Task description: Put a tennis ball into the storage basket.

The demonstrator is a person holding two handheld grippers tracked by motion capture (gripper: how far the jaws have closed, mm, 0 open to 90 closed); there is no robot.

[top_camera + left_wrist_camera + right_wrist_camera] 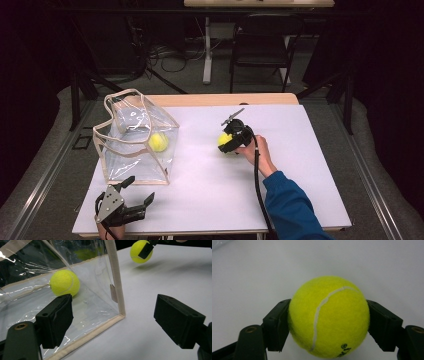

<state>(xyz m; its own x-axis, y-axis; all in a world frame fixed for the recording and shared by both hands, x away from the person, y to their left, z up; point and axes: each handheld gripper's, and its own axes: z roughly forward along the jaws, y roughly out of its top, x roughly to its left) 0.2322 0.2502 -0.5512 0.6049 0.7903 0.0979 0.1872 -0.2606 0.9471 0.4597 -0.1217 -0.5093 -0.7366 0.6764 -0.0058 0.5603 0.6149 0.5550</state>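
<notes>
A tennis ball (pixel 329 316) is gripped between the pads of the right hand-held gripper (pixel 231 139) near the middle of the white bench (pixel 300 165), the jaws pressed against its two sides so that it can be carried. In the left gripper view a shadow is seen beneath it, so it is judged to be just off the surface. At the left a clear bag (pixel 137 142) is stood upright with its mouth open, a second tennis ball (pixel 158 142) already lying inside; the held ball is probably meant for it. The left hand-held gripper (pixel 137 192) is held open at the near edge, just beside the bag's near corner, nothing between its jaws, presumably ready to steady the bag.
</notes>
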